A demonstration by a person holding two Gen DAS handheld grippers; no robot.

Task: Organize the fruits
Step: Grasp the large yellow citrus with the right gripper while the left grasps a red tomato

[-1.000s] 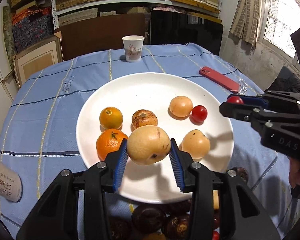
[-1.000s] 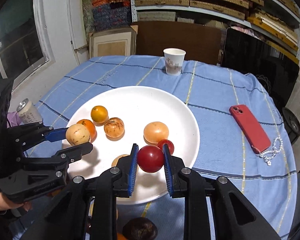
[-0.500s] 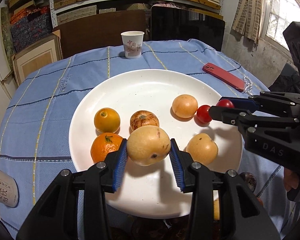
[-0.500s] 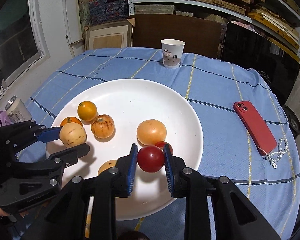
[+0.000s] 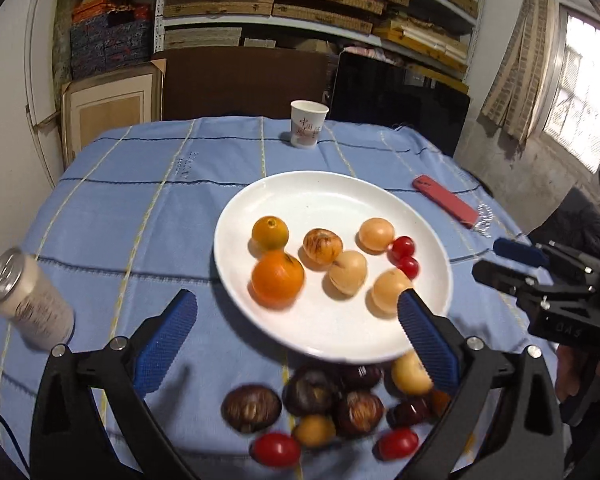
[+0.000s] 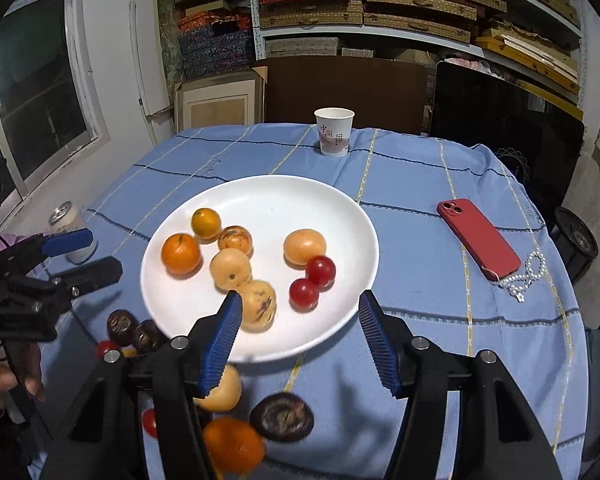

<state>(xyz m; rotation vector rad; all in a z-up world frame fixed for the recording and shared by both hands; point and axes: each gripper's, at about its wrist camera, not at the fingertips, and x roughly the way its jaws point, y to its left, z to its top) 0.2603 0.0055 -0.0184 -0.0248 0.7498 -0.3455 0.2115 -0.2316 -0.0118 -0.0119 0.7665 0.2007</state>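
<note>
- Plate (image 6: 340, 208), white, round, on a table under a blue checked tablecloth (image 6: 420, 320); holds eight fruits.
- Fruits on plate: large orange (image 6: 181, 253) touching a smaller orange (image 6: 206, 223); streaked brownish fruit (image 6: 235, 239); pale round fruit (image 5: 347, 272) near the middle; a second pale fruit (image 6: 258, 304) toward the near rim; peach-coloured fruit (image 6: 304, 246); two red cherry tomatoes (image 6: 312, 282) touching one another just beside it.
- Loose fruit (image 5: 324, 408) on the cloth in front of the plate's near rim: dark brown pieces, pale pieces, an orange, several cherry tomatoes; blurred.
- Left gripper (image 5: 296, 332): jaws have just been opening, now spread wide with nothing between them, over the plate's near edge.
- Right gripper (image 6: 300, 332): jaws have just been opening, now apart and empty, near the plate's rim.
- Paper cup (image 6: 334, 132), upright, far side of table.
- Red phone (image 6: 478, 238) with bead strap (image 6: 522, 276), right of plate, well apart from it.
- Drink can (image 5: 28, 300), left of plate.
</note>
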